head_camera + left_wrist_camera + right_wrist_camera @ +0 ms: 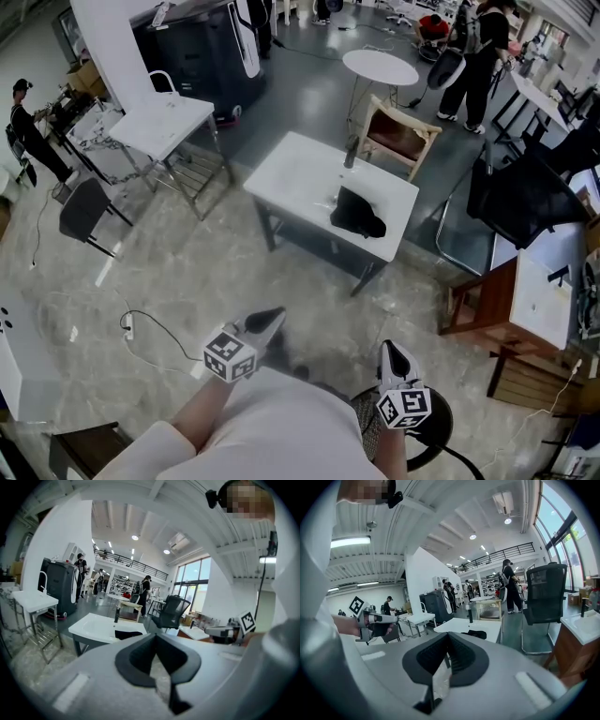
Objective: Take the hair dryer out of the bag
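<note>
A black bag (357,216) lies slumped near the right end of a white basin-topped table (300,173), beside a dark faucet (350,152). No hair dryer shows. The table stands a few steps ahead of me across the marble floor. My left gripper (272,321) and right gripper (395,350) are held low in front of my body, both shut and empty, pointing toward the table. In the left gripper view the bag (127,633) sits just beyond the closed gripper (156,635). The right gripper view shows the bag (477,633) past its closed gripper (448,636).
A wooden chair (398,136) stands behind the table, a black office chair (525,197) to its right, and a wooden cabinet with a basin (511,309) at right. Another white basin table (159,122) is at left. A cable (150,328) lies on the floor. People stand further off.
</note>
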Demonstrator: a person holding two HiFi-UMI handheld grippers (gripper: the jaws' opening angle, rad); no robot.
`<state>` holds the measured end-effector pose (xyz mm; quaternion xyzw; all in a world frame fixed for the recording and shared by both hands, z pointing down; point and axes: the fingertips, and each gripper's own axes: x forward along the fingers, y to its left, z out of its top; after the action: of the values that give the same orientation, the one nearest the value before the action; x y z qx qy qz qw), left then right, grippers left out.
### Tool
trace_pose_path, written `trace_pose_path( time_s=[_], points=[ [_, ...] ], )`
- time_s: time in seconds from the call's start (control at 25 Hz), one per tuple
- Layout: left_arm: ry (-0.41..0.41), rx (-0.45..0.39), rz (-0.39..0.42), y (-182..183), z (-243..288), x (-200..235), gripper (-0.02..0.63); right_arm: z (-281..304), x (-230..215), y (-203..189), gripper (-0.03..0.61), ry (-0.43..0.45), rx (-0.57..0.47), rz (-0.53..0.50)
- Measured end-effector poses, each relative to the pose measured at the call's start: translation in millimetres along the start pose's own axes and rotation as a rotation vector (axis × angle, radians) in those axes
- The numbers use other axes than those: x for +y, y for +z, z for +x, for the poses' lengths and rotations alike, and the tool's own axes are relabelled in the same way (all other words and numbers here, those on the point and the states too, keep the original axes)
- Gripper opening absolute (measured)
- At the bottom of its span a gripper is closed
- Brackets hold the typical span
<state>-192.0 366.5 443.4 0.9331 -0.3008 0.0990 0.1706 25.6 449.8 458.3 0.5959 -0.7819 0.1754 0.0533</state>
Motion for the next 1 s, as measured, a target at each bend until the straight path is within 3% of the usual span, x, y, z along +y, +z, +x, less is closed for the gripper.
trace_pose_path(
  time_s=[0.44, 1.0],
  points=[
    [-0.033, 0.017, -0.023, 15, 48, 35, -0.002, 30, -22, 6, 0.005, -0.035, 0.018, 0.022],
    [-0.196, 0.083, 0.003, 66, 145, 121, -0.002, 145, -56, 55, 0.005, -0.117, 0.023, 0.065]
  ],
)
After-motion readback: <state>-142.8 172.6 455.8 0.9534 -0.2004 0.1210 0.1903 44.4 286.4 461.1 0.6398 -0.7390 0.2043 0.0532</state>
